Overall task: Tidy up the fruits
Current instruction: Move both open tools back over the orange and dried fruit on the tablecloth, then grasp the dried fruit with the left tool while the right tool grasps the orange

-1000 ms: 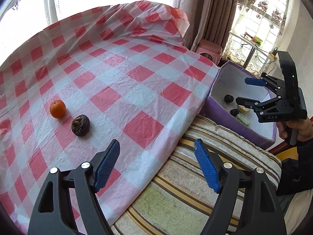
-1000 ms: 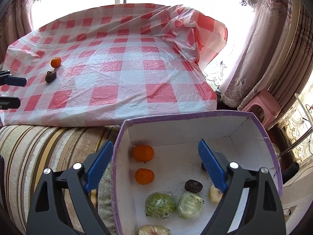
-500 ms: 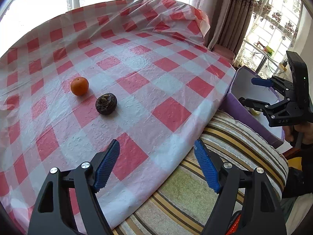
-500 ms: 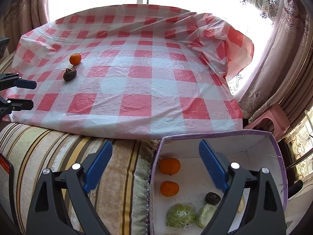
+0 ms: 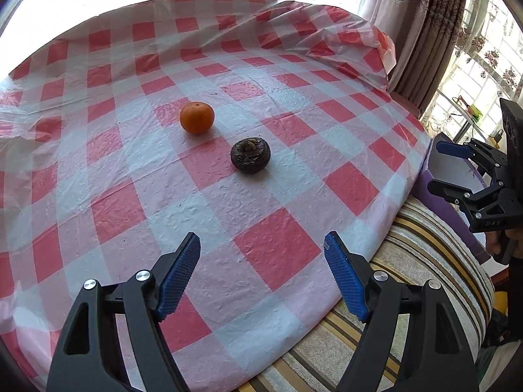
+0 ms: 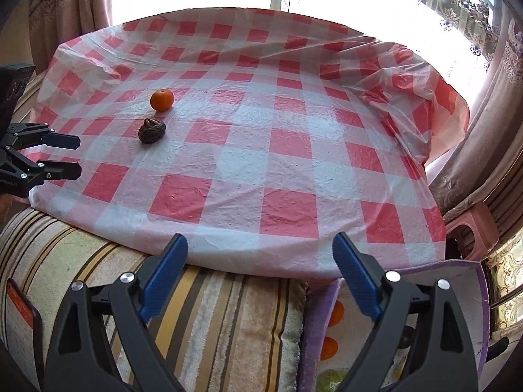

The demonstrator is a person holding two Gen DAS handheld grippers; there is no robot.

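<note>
A round orange mandarin (image 5: 197, 117) and a dark wrinkled round fruit (image 5: 250, 155) sit close together on the red-and-white checked plastic tabletop (image 5: 281, 241), beyond the left gripper (image 5: 261, 269) and right gripper (image 6: 260, 269), both with fingers spread apart and empty.

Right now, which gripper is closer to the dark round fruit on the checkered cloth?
Left. The left gripper hovers over the cloth facing the dark fruit; the right gripper sits back over the striped cushion.

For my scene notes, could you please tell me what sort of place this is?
Probably a home living room: a checked cloth over a table, a striped cushion beside it, and patterned curtains at sunlit windows.
</note>
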